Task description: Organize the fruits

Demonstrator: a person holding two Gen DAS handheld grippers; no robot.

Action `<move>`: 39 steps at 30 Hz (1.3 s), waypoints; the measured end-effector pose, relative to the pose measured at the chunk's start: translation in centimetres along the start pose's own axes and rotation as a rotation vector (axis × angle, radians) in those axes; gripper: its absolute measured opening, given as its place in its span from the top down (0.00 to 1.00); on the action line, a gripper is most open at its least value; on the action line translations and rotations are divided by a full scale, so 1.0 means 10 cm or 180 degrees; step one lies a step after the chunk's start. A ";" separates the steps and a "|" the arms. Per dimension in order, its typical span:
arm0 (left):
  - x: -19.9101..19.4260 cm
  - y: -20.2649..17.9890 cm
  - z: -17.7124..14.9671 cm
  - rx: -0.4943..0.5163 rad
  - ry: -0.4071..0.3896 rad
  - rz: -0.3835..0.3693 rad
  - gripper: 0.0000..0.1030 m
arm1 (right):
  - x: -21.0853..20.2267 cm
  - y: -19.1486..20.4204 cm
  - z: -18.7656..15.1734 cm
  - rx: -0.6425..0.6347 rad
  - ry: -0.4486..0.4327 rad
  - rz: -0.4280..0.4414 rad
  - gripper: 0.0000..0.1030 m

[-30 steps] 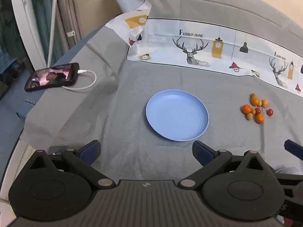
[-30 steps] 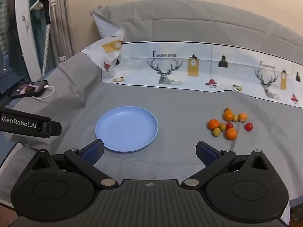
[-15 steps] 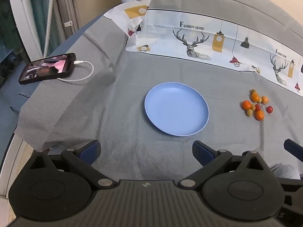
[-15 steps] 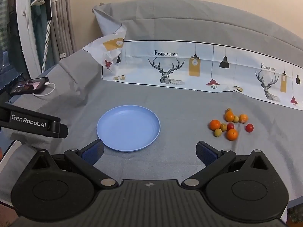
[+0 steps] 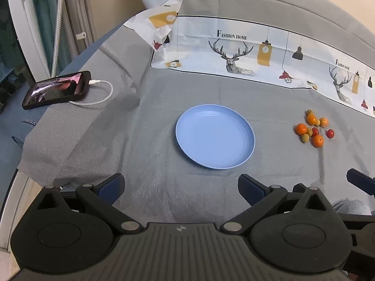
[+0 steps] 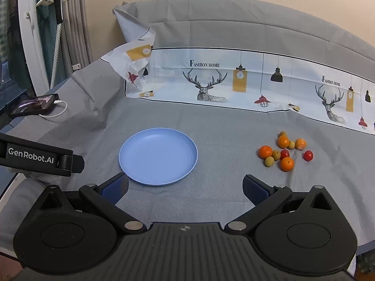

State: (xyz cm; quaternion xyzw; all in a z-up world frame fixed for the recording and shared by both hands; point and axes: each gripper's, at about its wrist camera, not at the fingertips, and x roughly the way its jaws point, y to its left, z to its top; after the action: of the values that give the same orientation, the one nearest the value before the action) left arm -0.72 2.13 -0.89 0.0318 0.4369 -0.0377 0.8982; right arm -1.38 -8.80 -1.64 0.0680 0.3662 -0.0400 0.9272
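Note:
An empty light blue plate (image 5: 215, 138) (image 6: 158, 155) lies on the grey cloth. To its right sits a cluster of small fruits (image 5: 313, 130) (image 6: 284, 151): several oranges, yellow-green ones and red cherry tomatoes. My left gripper (image 5: 180, 187) stands open just short of the plate's near rim, with nothing between its fingers. My right gripper (image 6: 185, 186) is open too, empty, near the plate's front edge and left of the fruits. The left gripper's body (image 6: 35, 157) shows at the left edge of the right wrist view.
A black phone (image 5: 57, 89) (image 6: 34, 105) with a white charging cable (image 5: 98, 93) lies at the far left near the cloth's edge. A white printed cloth with deer (image 5: 234, 51) (image 6: 211, 86) runs along the back. A window frame and curtain (image 5: 46, 23) stand at the left.
Both grippers have moved slightly forward toward the plate, which now sits closer in both views. Both stay open and empty. Plate and fruits have not moved.

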 end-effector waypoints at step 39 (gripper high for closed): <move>0.10 0.03 0.00 0.0032 0.0118 0.0034 0.00 | 0.03 0.04 -0.01 0.0025 0.0020 0.0040 0.00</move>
State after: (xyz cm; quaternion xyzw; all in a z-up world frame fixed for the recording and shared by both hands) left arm -0.06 2.41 -1.72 0.0393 0.4530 -0.0346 0.8900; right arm -1.19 -8.44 -1.83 0.0740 0.3685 -0.0354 0.9260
